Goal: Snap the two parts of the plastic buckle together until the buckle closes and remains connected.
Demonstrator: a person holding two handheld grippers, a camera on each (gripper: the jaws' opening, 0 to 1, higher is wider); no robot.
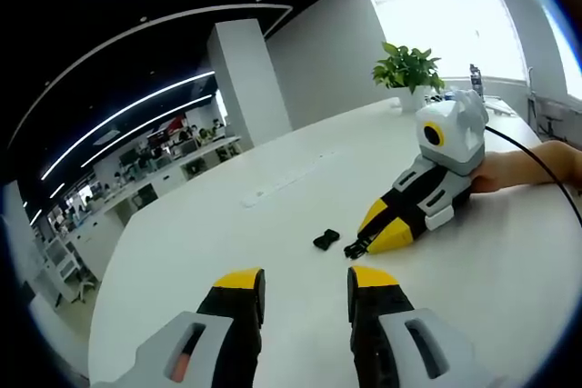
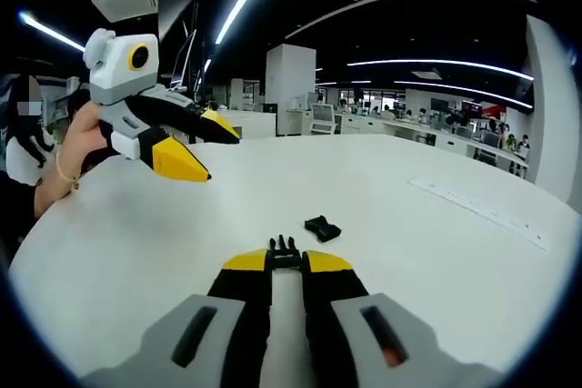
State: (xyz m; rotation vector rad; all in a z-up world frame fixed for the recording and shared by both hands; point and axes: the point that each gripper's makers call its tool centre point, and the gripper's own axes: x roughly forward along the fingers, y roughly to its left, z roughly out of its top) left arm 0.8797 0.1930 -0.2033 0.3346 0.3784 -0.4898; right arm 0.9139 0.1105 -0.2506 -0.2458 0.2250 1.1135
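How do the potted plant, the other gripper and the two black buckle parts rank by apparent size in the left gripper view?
1. right gripper, much nearer the camera
2. potted plant, far off, so its true size is unsure
3. loose buckle part and buckle part in the right gripper's tips: both tiny, too alike to rank

No text, label, brand, number or sign can be read in either view. The long pale strip [image 2: 482, 208] lying on the desk [image 2: 136, 243] toward its far edge carries small marks, but they are too blurred to make out. The office fittings beyond the desk are too small to show any lettering.
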